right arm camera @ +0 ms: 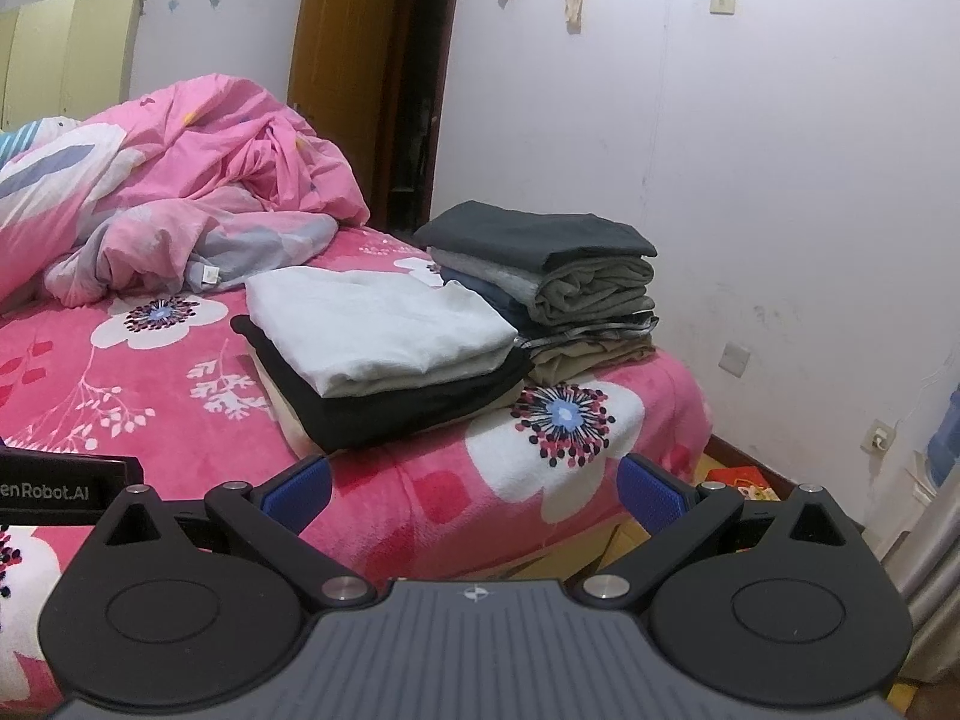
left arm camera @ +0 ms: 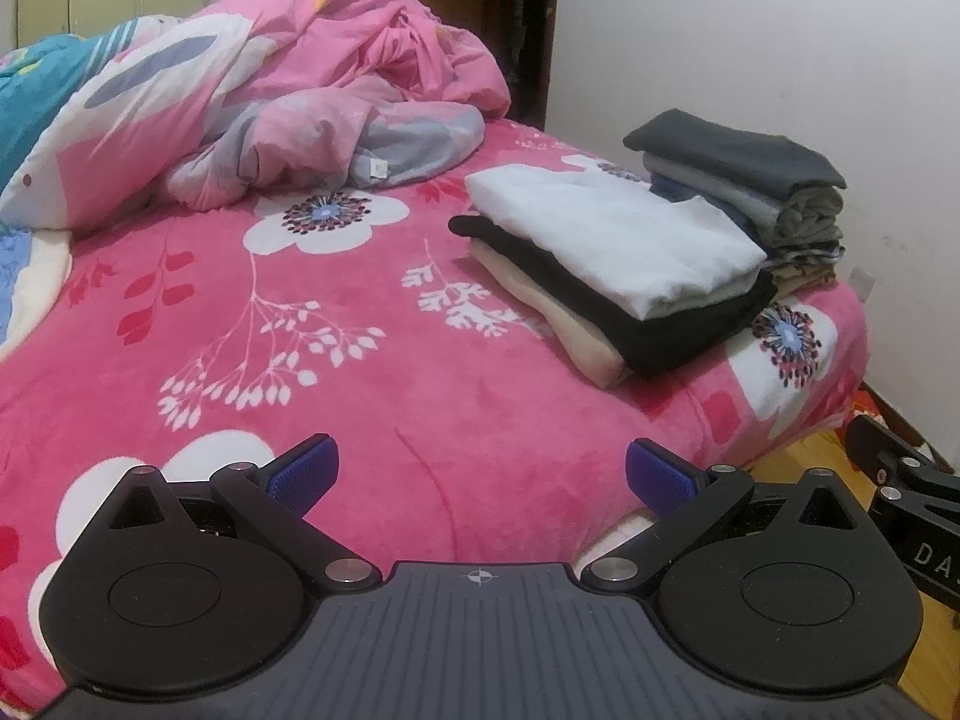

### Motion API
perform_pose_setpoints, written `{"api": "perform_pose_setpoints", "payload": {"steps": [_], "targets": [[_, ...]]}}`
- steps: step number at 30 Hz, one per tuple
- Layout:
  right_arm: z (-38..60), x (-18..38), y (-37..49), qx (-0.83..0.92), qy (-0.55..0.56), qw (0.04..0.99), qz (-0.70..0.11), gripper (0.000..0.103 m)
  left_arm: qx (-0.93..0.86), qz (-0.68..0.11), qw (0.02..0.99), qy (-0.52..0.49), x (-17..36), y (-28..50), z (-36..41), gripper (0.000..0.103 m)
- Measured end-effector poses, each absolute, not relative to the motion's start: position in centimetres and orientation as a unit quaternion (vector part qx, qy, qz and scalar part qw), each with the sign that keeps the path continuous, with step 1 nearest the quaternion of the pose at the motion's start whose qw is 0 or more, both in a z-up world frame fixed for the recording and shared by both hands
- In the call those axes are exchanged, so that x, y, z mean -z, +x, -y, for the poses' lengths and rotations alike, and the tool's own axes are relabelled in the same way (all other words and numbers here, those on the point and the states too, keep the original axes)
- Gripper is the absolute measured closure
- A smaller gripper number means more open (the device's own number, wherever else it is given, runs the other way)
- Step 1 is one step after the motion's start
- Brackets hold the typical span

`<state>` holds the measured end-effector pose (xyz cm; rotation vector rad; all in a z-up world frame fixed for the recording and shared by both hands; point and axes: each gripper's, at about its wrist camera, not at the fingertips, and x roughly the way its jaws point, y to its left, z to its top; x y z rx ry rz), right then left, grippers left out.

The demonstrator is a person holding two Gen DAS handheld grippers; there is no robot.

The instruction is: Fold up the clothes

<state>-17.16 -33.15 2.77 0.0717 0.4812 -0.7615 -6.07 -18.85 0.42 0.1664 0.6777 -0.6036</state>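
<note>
Blue-padded left claw (left arm camera: 482, 475) spread wide, empty, low over pink blanket (left arm camera: 360, 396), right claw (right arm camera: 474, 489) likewise, facing folded clothes (right arm camera: 384, 342)

A bed with a pink fleece flowered blanket (left arm camera: 372, 372) carries, far left, a crumpled pink quilt (left arm camera: 288, 90). On the right lie two stacks: a white-topped folded pile (left arm camera: 606, 252) and, just behind it, a dark-grey-topped folded pile (left arm camera: 750, 192).

From my feed, both views show soft, even, dimmish indoor light with faint shadows, a cool purple cast, slight softness, and strong fisheye bending at dark corners.
</note>
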Motion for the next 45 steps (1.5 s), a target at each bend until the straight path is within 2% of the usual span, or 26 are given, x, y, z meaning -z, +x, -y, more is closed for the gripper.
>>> {"api": "perform_pose_setpoints", "payload": {"steps": [45], "targets": [[36.6, -2.6, -18.1, 0.384, 0.043, 0.889, -0.247, 0.000, 0.299, -0.323, 0.893, 0.087, -0.4, -6.9, 22.9, 0.000]]}}
